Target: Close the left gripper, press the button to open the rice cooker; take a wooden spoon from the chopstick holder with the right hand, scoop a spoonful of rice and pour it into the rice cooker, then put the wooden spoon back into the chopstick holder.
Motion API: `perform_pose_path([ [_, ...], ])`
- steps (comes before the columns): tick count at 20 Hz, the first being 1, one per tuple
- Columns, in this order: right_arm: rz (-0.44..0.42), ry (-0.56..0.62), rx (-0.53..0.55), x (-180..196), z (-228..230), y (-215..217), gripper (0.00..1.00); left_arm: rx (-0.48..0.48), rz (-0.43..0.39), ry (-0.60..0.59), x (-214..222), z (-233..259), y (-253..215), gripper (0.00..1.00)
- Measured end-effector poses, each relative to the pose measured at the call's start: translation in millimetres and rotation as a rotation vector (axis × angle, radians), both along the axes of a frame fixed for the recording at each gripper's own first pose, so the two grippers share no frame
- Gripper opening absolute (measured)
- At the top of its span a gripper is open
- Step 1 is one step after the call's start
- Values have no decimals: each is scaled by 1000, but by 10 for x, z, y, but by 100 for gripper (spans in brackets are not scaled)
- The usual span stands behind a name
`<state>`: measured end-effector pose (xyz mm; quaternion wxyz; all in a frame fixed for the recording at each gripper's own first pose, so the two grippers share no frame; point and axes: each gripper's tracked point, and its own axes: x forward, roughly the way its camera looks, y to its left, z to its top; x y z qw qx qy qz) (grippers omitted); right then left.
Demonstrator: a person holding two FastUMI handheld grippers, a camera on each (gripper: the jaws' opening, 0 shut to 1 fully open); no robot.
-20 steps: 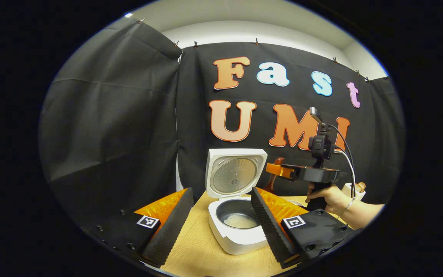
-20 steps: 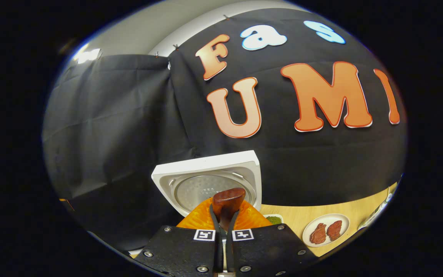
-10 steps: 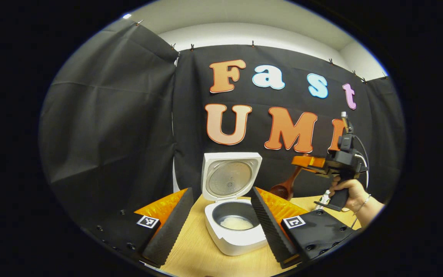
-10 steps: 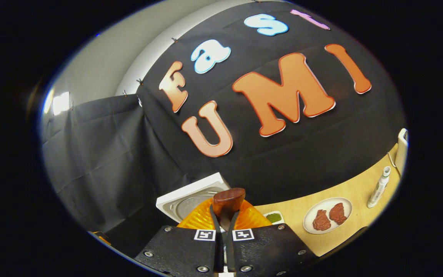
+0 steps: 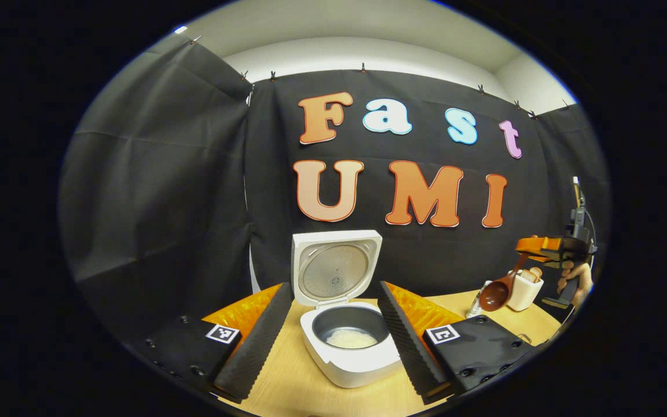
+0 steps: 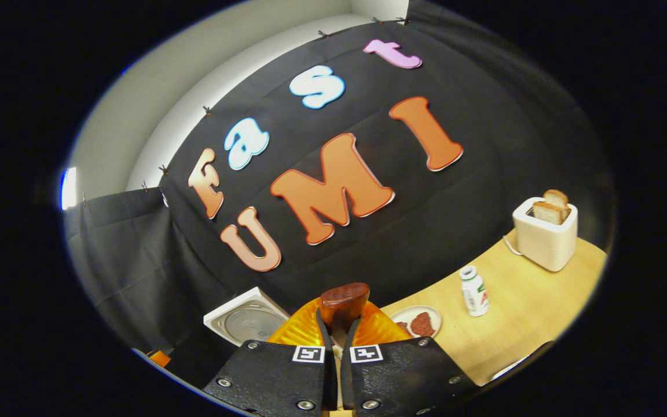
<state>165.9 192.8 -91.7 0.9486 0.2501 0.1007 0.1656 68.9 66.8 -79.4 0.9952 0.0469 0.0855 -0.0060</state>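
Wooden spoon (image 5: pixel 497 291) hangs bowl-down, handle slanting up into the right gripper (image 6: pixel 336 341), its 2 fingers clamped on it; left gripper (image 5: pixel 333 330) spread wide.

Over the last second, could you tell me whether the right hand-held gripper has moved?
Yes. In the left gripper view, the right hand-held gripper carried the wooden spoon rightward, away from the rice cooker.

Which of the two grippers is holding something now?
The right gripper: its jaws are shut on the wooden spoon. The left gripper has open, empty jaws.

Glossy wooden spoon (image 5: pixel 493 294); table (image 5: pixel 293 382) – seemingly matt wood.
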Motion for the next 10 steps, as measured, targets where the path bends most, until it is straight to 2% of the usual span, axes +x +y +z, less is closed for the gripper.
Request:
perform_pose_path([
  [6, -165, 31, -18, -394, -261, -1100, 2, -41, -51, 1, 8, -51, -240, 100],
  [10, -234, 67, -33, -611, -536, -1558, 2, -60, -73, -12, -6, -47, -382, 100],
])
